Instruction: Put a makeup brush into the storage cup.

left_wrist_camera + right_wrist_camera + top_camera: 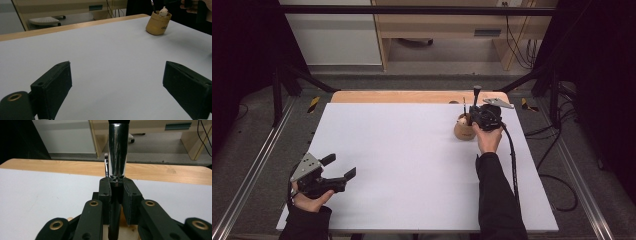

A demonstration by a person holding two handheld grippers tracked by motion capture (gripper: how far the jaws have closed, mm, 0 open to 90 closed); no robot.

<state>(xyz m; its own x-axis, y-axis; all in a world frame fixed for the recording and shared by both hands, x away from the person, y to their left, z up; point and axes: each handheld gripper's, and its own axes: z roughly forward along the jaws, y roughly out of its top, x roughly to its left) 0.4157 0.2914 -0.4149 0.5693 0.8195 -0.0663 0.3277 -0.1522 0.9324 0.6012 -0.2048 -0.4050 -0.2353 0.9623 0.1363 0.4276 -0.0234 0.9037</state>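
Note:
A round wooden cup (463,129) stands at the far right of the white table top (412,160). My right gripper (475,114) hovers just over it, shut on a thick brush (476,95) that stands upright. Seen in the right gripper view, the jaws of the gripper (116,182) pinch the brush's chrome ferrule (118,150), with the wooden cup (130,231) below. A thin brush (464,106) stands in the cup. My left gripper (342,166) rests open and empty at the near left. The left gripper view has its jaws wide apart around the gripper (117,82), far from the cup (158,23).
A small pale figure (163,11) sits on the cup's rim. A bare wooden strip (412,96) runs along the table's far edge. Beyond it stand a cabinet (332,35) and a desk (452,30). Dark frame rails and cables (557,180) flank the table.

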